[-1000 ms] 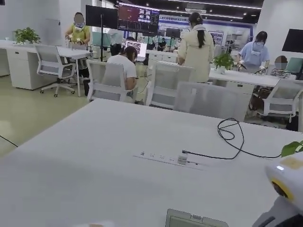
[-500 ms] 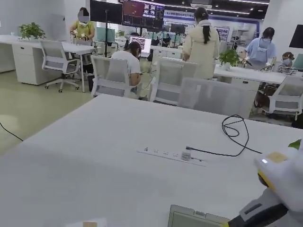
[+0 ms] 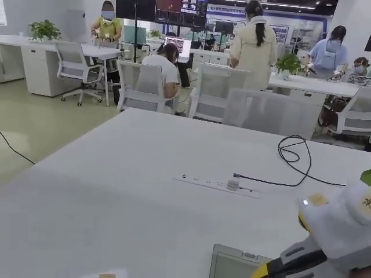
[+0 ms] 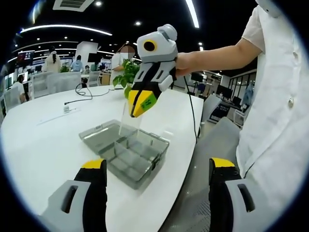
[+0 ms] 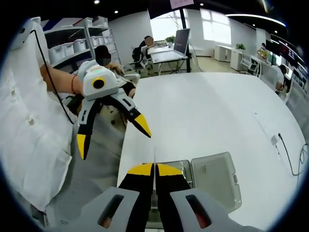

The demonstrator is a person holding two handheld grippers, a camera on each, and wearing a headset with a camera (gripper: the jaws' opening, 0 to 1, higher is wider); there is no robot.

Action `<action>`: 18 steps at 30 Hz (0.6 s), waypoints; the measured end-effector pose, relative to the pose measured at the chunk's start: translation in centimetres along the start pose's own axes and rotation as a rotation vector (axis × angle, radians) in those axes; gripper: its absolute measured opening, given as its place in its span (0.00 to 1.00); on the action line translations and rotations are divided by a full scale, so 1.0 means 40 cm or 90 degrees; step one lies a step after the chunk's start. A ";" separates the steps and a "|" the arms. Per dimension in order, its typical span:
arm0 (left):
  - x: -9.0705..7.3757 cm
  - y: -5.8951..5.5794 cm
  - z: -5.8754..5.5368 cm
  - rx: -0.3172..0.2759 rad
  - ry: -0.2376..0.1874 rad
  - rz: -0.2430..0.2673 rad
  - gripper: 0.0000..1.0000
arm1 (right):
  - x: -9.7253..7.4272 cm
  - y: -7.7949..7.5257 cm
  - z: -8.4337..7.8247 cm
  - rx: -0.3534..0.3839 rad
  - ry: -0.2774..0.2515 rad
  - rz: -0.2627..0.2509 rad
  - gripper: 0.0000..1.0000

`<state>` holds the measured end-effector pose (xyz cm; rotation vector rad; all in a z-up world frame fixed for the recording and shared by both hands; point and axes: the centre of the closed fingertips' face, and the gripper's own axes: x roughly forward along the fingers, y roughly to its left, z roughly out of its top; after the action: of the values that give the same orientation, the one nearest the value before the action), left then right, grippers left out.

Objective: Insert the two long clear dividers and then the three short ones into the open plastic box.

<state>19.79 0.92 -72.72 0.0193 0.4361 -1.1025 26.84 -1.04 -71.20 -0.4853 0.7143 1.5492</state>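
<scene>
I see a white table [image 3: 116, 191] in an open office, carrying a power strip [image 3: 217, 184] and a black cable [image 3: 295, 156]. The right gripper [image 4: 140, 108] reaches further into the head view than a second ago. Its jaws are closed on a clear divider [image 4: 131, 124] over the open box [image 4: 137, 176]. The left gripper [image 5: 113, 140] is spread wide and holds nothing.

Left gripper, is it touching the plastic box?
Apart. The right gripper view shows the left gripper open in the air, with a clear gap to the plastic box.
</scene>
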 end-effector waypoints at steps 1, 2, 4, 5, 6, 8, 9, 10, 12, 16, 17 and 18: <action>0.000 0.000 -0.002 0.000 0.000 -0.001 0.92 | 0.010 -0.005 -0.007 0.000 0.001 -0.002 0.03; 0.002 -0.001 -0.005 -0.004 0.001 -0.003 0.93 | 0.016 -0.007 -0.012 0.000 0.002 -0.003 0.03; 0.003 0.000 -0.011 -0.002 0.003 -0.001 0.95 | 0.031 -0.013 -0.025 -0.008 0.008 -0.007 0.03; 0.003 0.001 -0.012 -0.002 0.003 -0.001 0.96 | 0.039 -0.017 -0.031 -0.008 0.011 -0.008 0.03; 0.003 0.000 -0.014 -0.007 0.003 -0.002 0.98 | 0.043 -0.020 -0.036 -0.007 0.014 -0.009 0.03; 0.003 0.002 -0.017 -0.010 0.001 0.000 0.99 | 0.050 -0.026 -0.044 -0.011 0.018 -0.014 0.03; 0.003 0.003 -0.018 -0.012 0.001 0.000 1.00 | 0.053 -0.029 -0.048 -0.012 0.021 -0.015 0.03; 0.003 0.003 -0.021 -0.013 0.003 0.001 1.00 | 0.056 -0.034 -0.053 -0.013 0.024 -0.019 0.03; 0.002 0.003 -0.024 -0.014 0.004 0.002 1.00 | 0.060 -0.041 -0.058 -0.015 0.027 -0.024 0.03; 0.001 0.003 -0.030 -0.018 0.006 0.001 1.00 | 0.071 -0.043 -0.065 -0.013 0.034 -0.022 0.03; 0.000 0.004 -0.030 -0.017 0.006 0.003 1.00 | 0.073 -0.043 -0.066 -0.012 0.034 -0.021 0.03; 0.000 0.005 -0.029 -0.018 0.004 0.004 1.00 | 0.076 -0.043 -0.067 -0.009 0.035 -0.019 0.03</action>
<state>19.56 1.27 -73.82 -0.0004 0.4572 -1.0903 27.93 -0.68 -75.45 -0.5482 0.7347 1.5185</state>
